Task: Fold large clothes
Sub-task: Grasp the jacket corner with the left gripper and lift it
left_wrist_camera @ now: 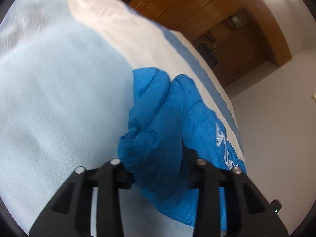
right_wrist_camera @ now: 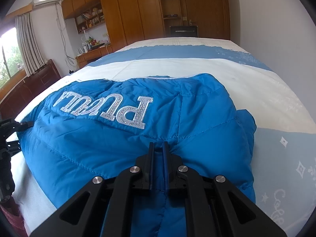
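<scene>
A bright blue padded jacket [right_wrist_camera: 122,138] with white sparkly letters lies bunched on the bed. My right gripper [right_wrist_camera: 158,148] is shut on a fold of its near edge. In the left wrist view the jacket [left_wrist_camera: 158,130] is lifted in a bunch, and my left gripper [left_wrist_camera: 158,169] has its fingers wide apart around a thick wad of it; the fingertips are hidden by the cloth. The left gripper [right_wrist_camera: 11,130] also shows at the jacket's left edge in the right wrist view.
The bed [right_wrist_camera: 227,73] has a white and pale blue cover with bands. A dark wooden headboard [right_wrist_camera: 29,86] stands at the left. Wooden wardrobes [right_wrist_camera: 138,11] and a desk fill the far wall. The bed's edge [left_wrist_camera: 233,106] drops to a white floor.
</scene>
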The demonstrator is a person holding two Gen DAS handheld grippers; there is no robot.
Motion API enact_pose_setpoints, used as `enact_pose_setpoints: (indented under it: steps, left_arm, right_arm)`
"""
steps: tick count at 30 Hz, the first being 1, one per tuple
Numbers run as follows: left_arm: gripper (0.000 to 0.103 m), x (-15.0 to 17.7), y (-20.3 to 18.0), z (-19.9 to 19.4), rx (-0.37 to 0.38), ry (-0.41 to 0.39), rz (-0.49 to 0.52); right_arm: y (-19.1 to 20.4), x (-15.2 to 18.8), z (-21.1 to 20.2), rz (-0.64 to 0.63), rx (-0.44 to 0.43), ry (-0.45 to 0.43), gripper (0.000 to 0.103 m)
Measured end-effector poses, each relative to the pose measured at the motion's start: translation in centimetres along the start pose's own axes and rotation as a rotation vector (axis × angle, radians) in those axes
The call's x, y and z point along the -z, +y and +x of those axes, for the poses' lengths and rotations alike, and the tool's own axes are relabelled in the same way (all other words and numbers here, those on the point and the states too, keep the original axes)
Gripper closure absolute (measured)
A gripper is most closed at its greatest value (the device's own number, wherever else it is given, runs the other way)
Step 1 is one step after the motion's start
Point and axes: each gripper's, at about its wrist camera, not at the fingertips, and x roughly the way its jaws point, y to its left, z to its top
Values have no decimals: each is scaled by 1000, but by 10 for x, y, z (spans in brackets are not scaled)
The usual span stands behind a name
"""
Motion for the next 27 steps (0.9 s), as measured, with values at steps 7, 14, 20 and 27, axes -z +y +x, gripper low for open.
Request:
enact_pose_setpoints:
  steps: [7, 14, 20, 27]
  left_arm:
    - [70, 4, 7, 14, -13, 34, -2]
    - [66, 5, 10, 29, -44, 58, 40]
    - [67, 7, 7, 33, -35, 50, 35]
    - [74, 5, 11, 16, 0, 29, 34]
  right_arm:
    - [-1, -1, 2, -3, -1, 2, 96]
    - [-3, -1, 5, -15, 3, 4, 96]
    - [-1, 1, 7, -32, 20, 3, 96]
    - [2, 0, 5, -37, 24, 0, 96]
